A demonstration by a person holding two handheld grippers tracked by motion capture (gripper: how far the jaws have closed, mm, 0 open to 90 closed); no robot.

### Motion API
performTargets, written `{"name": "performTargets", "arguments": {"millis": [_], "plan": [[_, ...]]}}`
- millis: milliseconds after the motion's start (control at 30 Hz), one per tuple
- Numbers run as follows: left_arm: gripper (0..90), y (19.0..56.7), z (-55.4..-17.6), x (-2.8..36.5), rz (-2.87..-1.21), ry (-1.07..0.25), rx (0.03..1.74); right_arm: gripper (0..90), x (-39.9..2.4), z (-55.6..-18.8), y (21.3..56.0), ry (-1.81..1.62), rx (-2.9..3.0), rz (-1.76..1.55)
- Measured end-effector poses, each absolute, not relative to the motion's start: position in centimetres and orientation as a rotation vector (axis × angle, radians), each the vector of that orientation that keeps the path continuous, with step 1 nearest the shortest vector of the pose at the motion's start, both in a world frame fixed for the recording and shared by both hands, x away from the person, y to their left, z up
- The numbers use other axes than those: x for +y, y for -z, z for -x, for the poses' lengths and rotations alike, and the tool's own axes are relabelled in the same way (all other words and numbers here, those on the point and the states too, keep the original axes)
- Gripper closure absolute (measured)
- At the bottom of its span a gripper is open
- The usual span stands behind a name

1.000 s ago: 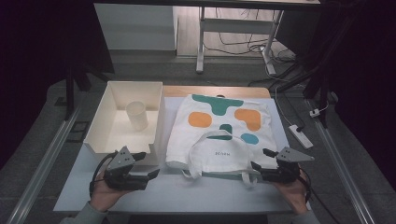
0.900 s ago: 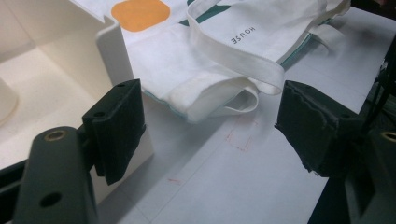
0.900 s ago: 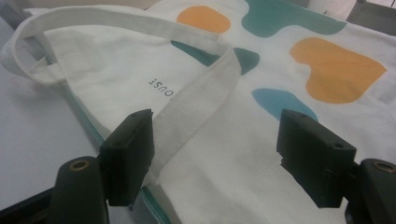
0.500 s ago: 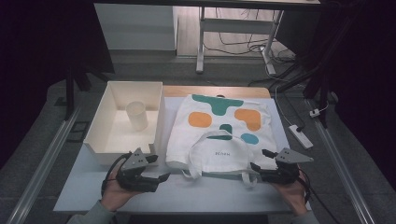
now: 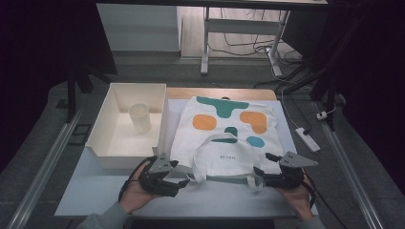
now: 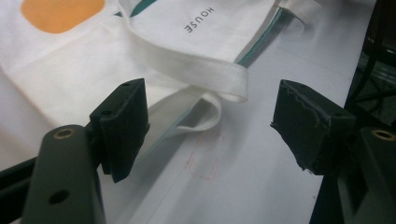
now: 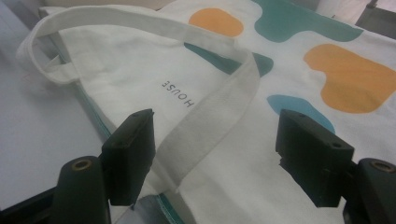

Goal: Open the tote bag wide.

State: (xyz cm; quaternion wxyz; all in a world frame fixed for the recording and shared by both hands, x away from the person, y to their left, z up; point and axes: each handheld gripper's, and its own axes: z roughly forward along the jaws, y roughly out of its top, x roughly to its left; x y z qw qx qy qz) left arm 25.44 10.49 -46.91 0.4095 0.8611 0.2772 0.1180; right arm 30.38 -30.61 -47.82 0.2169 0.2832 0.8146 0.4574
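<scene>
A white tote bag [image 5: 224, 136] with orange and teal patches lies flat on the white table [image 5: 95, 200], its two handles [image 5: 215, 148] curled near the front edge. My left gripper [image 5: 184, 175] is at the bag's near left corner and stands open. In the left gripper view the open gripper [image 6: 210, 121] has a handle loop [image 6: 205, 100] lying on the table just ahead of the gap. My right gripper [image 5: 260, 180] is at the bag's near right corner. In the right gripper view the open gripper [image 7: 215, 144] hovers over the bag [image 7: 261, 177], and a handle strap [image 7: 205, 126] runs through the gap untouched.
A white open box [image 5: 112, 143] stands left of the bag with a white cup [image 5: 140, 118] upright inside it. A power strip [image 5: 307, 139] lies on the floor off the table's right edge. Bare table runs along the front between my hands.
My left gripper has slid to the right along the table's front, from beside the box to the bag's near left corner. The right gripper and the bag have stayed put.
</scene>
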Motion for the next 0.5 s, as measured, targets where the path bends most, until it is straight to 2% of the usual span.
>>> {"name": "performTargets", "arguments": {"millis": [500], "plan": [[28.2,47.7,-27.5,7.2,-2.235,-0.289,0.651,29.4,-29.4,-29.9,47.4,-1.268,2.288,-0.731]]}}
